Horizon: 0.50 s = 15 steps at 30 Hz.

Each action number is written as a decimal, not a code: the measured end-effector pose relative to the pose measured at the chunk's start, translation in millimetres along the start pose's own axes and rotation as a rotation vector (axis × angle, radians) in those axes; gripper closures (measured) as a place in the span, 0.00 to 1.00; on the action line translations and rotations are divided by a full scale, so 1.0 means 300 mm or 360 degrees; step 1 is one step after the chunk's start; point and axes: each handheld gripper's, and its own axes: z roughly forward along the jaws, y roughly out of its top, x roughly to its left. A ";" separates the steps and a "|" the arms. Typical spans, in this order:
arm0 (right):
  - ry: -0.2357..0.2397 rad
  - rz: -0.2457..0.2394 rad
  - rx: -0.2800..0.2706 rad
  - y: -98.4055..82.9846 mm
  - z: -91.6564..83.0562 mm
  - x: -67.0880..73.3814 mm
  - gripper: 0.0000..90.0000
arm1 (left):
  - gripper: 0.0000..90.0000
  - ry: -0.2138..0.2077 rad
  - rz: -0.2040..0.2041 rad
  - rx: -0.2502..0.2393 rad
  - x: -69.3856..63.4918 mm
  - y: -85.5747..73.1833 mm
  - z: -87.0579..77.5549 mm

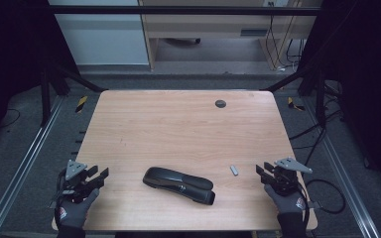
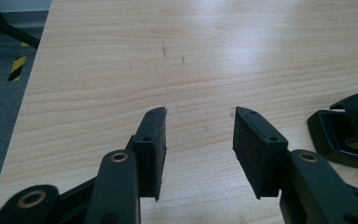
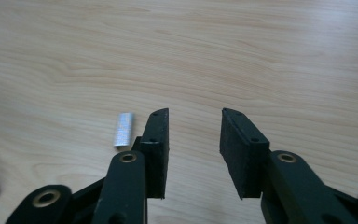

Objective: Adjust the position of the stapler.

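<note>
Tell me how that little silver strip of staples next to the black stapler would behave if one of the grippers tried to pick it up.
The staple strip looks thin and lies flat on the table, so the pads would probably struggle to get under it. It seems light and smooth metal, so a nudge would likely slide it rather than roll it. A hard pinch by the right gripper might snap it apart.

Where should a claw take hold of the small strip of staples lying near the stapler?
Across its two long sides, coming straight down from above. The staple strip lies flat and thin on the table, apart from the stapler; the open right claw, just beside it, seems best placed.
</note>
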 end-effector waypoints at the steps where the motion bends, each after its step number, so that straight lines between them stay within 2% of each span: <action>1: 0.0021 -0.0019 -0.0003 0.002 -0.004 0.014 0.72 | 0.61 0.0000 0.0008 0.0000 -0.004 0.000 0.000; 11: 0.0222 -0.0137 0.0023 -0.004 -0.030 0.160 0.87 | 0.63 -0.0050 0.0045 -0.0011 -0.037 -0.004 0.002; 15: 0.0307 -0.0160 0.0068 -0.015 -0.033 0.210 0.93 | 0.63 -0.0062 0.0074 -0.0012 -0.051 -0.003 0.004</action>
